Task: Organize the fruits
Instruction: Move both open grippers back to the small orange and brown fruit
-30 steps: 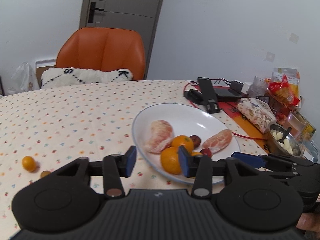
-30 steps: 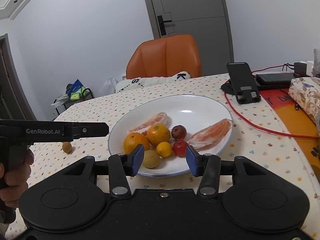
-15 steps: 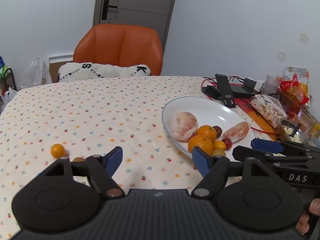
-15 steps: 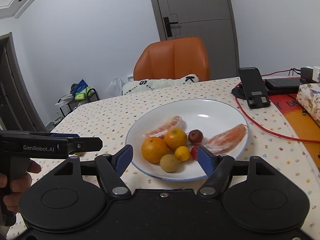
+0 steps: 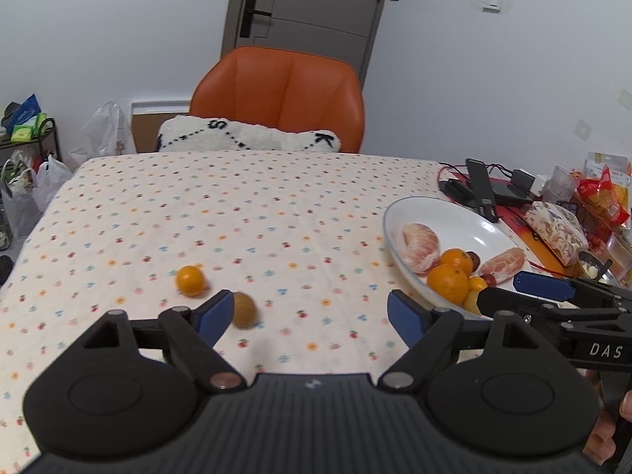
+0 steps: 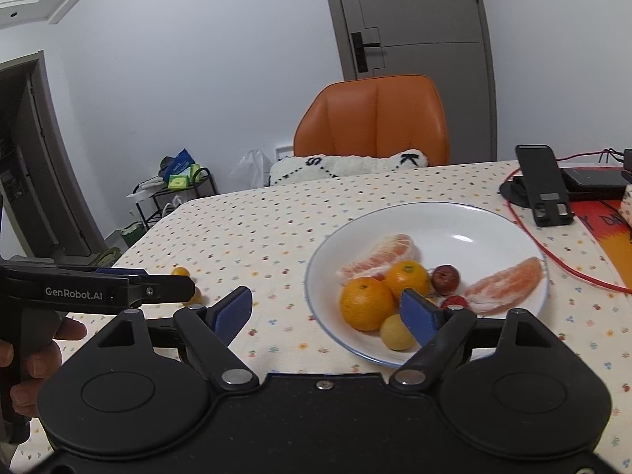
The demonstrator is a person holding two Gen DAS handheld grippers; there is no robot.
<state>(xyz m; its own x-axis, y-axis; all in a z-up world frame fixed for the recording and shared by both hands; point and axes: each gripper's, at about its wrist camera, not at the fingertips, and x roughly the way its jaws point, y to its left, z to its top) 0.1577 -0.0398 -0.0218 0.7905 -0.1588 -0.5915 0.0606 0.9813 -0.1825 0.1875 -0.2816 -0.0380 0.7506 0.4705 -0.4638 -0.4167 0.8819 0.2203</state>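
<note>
White porcelain forms the plate [image 6: 430, 213], which sits on the dotted tablecloth [image 5: 237, 213] toward your right side. On the plate lie two peeled citrus segments [image 6: 501, 286], two oranges [image 6: 365, 302], two small red fruits [image 6: 445, 276] and a small yellow fruit [image 6: 395, 333], grouped at the near half.

Your left gripper [image 5: 306, 316] is released, with its blue pads [image 5: 211, 314] spread wide above the cloth. A small brown fruit [image 5: 244, 310] lies on the cloth just beside the left pad, inside the gap. A small orange fruit [image 5: 190, 280] lies near it, farther from you and slightly left. Both are well apart from the plate.

Your right gripper [image 6: 328, 314] is likewise released. Its right pad [image 6: 418, 316] overlaps the near rim of the plate in the right wrist view; whether it touches any fruit cannot be told. Its left pad hangs over bare cloth.

An orange chair [image 5: 278, 94] with a white cushion [image 5: 249, 136] stands at the far table edge.
</note>
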